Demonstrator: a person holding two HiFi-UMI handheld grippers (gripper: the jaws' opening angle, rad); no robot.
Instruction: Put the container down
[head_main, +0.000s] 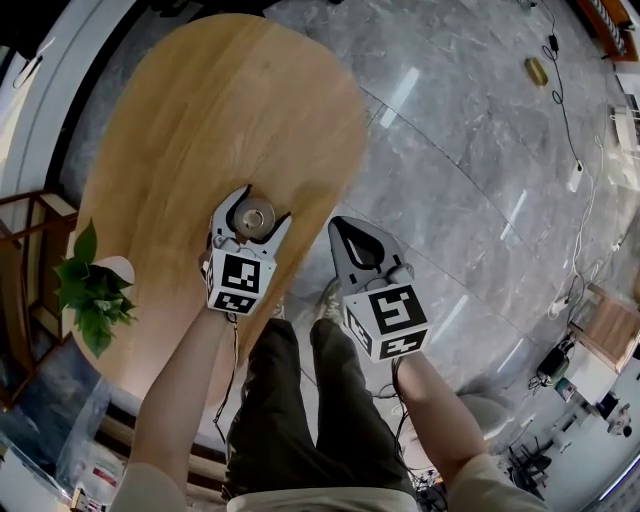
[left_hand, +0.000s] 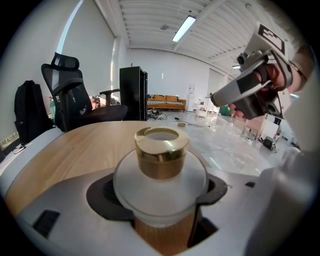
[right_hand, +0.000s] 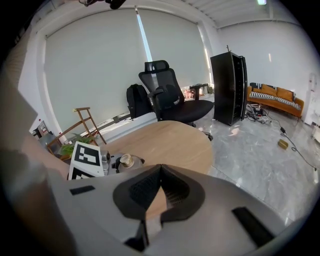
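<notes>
Sitting between jaws of left gripper (left_hand: 161, 199), clamped on both sides: frosted white round container with gold cap (left_hand: 160, 159), upright over light wooden oval table (head_main: 220, 120), near edge. Container base hidden; contact with tabletop not discernible. Right gripper (right_hand: 160, 172) pressed closed, nothing held.

Bright, even daylight – floor (head_main: 470, 170) glare – fisheye-warped edges
</notes>
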